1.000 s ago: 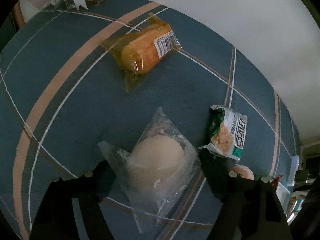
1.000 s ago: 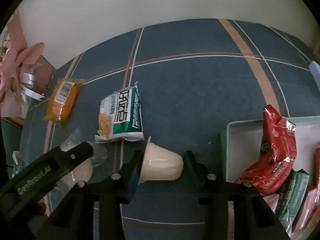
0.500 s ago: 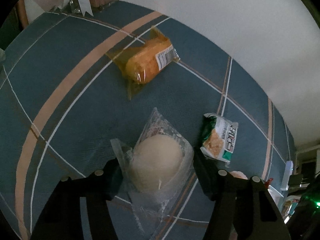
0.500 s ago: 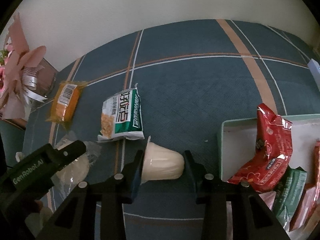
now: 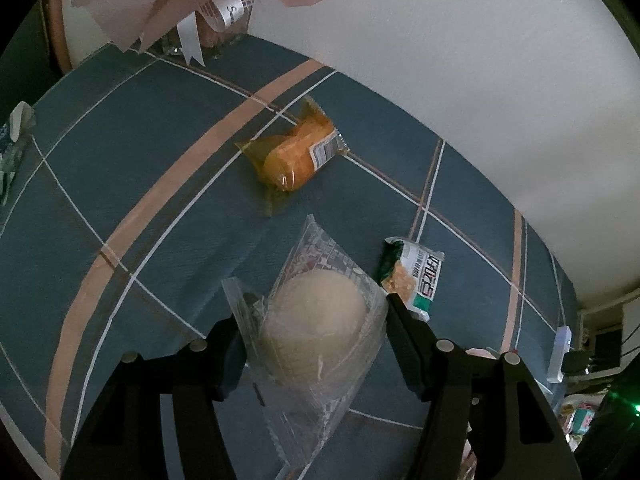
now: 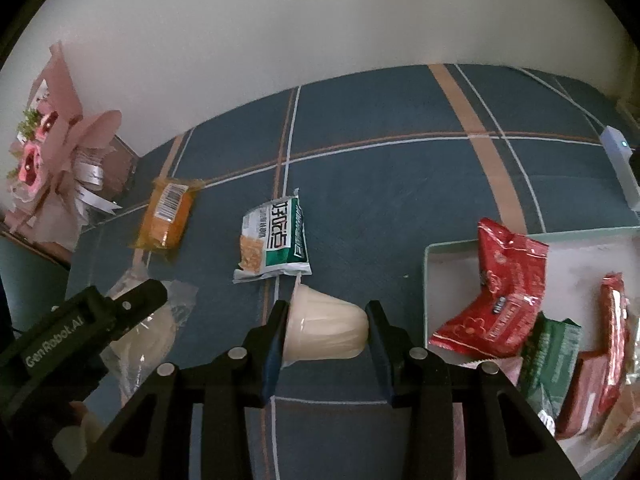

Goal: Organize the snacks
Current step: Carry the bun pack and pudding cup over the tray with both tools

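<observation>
I carry both catches toward the pale green tray (image 6: 434,280) at my right, lifting them clear over its rim and the red crinkled packets (image 6: 506,294) already inside. My left tool (image 5: 316,330) is clamped on the round pale bun in clear wrap (image 5: 314,334), whose loose film could slip; my right tool (image 6: 326,332) is clamped on the cream plastic jelly cup (image 6: 324,334). The orange wrapped cake (image 5: 298,156) and green-white snack packet (image 6: 276,236) lie on the blue plaid bench (image 6: 400,200), well apart from my path

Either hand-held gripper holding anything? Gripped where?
Left hand-held gripper: clear-wrapped round bun, pinched across its sides. Right hand-held gripper: white jelly cup, clamped end to end, lid rim against one pad, base against the other.
</observation>
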Motion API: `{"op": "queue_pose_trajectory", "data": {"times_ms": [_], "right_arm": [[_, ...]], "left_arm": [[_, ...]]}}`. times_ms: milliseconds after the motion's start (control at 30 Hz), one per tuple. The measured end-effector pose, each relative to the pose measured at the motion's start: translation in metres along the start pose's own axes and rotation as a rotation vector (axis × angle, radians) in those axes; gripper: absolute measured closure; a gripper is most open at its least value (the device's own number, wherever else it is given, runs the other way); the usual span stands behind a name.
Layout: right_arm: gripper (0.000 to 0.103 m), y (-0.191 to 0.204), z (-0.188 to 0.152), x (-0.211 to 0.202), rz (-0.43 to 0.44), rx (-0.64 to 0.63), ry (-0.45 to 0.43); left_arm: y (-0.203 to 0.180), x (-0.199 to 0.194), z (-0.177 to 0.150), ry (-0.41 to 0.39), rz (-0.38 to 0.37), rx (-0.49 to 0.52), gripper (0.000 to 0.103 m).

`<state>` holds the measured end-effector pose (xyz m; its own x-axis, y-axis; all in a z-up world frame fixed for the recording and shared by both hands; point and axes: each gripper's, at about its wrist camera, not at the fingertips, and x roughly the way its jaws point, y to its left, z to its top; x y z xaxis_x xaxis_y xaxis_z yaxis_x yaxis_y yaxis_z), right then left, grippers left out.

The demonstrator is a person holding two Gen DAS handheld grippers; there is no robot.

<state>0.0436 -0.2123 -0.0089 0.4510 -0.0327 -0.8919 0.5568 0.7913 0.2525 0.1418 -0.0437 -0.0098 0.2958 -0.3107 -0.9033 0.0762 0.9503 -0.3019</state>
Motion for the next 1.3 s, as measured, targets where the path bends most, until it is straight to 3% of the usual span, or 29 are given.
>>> {"op": "queue_pose_trajectory", "data": {"times_ms": [567, 1300], "right_arm": [[0.062, -0.020, -0.011, -0.045, -0.049, 0.019, -0.019], [0.062, -0.061, -0.045, -0.093, -0.091, 0.069, -0.044]], "left_arm": [[-0.012, -0.036, -0.021, -0.043, -0.020, 0.025, 0.038], [-0.050, -0.061, -0.069, -0.048, -0.066, 0.147, 0.038]]}}
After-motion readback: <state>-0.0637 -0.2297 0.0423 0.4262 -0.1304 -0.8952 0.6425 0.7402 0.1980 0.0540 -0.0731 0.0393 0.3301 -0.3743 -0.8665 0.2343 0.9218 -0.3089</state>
